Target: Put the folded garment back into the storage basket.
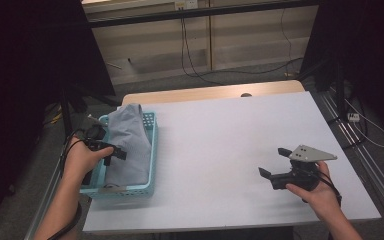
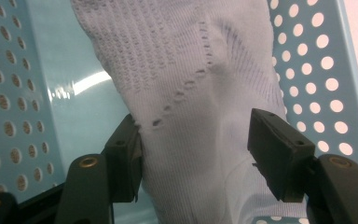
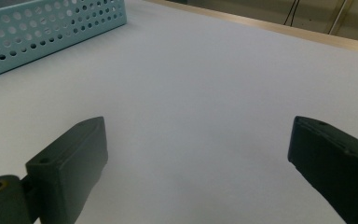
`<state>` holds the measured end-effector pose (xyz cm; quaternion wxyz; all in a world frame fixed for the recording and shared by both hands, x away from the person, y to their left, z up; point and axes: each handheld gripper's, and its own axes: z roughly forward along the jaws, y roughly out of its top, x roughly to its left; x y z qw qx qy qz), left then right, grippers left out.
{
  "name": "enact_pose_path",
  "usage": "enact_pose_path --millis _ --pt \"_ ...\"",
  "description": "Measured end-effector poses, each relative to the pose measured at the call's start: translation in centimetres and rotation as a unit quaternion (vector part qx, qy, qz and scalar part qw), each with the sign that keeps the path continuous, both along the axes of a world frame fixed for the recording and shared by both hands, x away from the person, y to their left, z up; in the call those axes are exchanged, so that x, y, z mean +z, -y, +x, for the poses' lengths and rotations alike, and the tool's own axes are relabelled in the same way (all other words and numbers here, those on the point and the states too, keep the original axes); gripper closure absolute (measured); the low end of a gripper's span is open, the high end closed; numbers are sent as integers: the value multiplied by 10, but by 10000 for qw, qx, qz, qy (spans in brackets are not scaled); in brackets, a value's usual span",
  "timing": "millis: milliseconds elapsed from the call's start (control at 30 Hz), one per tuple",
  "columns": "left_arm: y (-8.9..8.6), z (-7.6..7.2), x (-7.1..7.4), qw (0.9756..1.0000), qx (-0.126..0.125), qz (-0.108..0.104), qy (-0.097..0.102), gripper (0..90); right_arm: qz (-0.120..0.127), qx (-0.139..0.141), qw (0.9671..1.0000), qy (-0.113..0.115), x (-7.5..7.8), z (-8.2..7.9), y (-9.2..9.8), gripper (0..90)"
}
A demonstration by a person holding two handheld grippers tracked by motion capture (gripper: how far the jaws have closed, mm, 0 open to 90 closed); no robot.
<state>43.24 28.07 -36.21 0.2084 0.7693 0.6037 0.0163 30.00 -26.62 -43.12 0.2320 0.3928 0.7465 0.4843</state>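
A pale grey knitted garment (image 1: 130, 145) lies in a light blue perforated basket (image 1: 153, 150) at the table's left side, heaped up toward the far end. My left gripper (image 1: 107, 145) reaches into the basket from its left wall. In the left gripper view the garment (image 2: 191, 70) runs between the two black jaws of that gripper (image 2: 193, 140). They stand apart at its sides without pinching it, with the basket (image 2: 317, 70) behind. My right gripper (image 1: 272, 161) rests low over the bare white table at the right, open, with nothing between its jaws (image 3: 198, 140).
The white table top (image 1: 220, 130) spreads between the basket and the right hand. A corner of the basket (image 3: 42, 28) stands far left in the right gripper view. Cables and dark stands line the floor beyond the table's far and right edges.
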Motion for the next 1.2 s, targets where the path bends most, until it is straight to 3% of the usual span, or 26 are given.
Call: enact_pose_path --millis 367,500,567,733,800,833,867,933,967,1100,1133,1167,1200 --pt "-7 1 5 9999 108 58 107 380 -4 15 10000 13 1 0 -2 45" --pt "-8 3 8 9995 187 53 258 377 2 13 10000 22 1 1 -2 45" --pt "-9 5 14 9989 185 -50 430 403 -4 17 10000 17 1 1 -2 45" --pt "-7 9 15 9986 109 -103 511 535 -19 56 10000 55 2 1 -6 45" --pt "-4 11 11 9986 142 -140 487 629 -17 57 10000 56 2 1 -6 45" --pt "-1 13 5 9978 235 -274 561 742 -23 61 10000 38 1 1 -6 45" --pt "-1 13 5 9978 235 -274 561 784 -33 65 10000 28 1 1 -6 45" --pt "3 16 -2 9968 270 -296 690 797 -36 63 10000 14 0 1 -6 45" --pt "7 20 -11 9970 274 -277 664 851 -48 76 10000 0 -1 2 -7 45" --pt "11 26 -25 9970 296 -231 680 900 -60 81 9999 5 -2 2 -7 45" --pt "12 29 -37 9974 367 -298 552 900 -66 74 9999 -17 -3 3 -7 45" --pt "12 29 -37 9974 367 -298 552 900 -66 74 9999 -17 -3 3 -7 45" --pt "13 30 -49 9981 359 -299 400 900 -77 78 9999 -19 -3 4 -7 45"
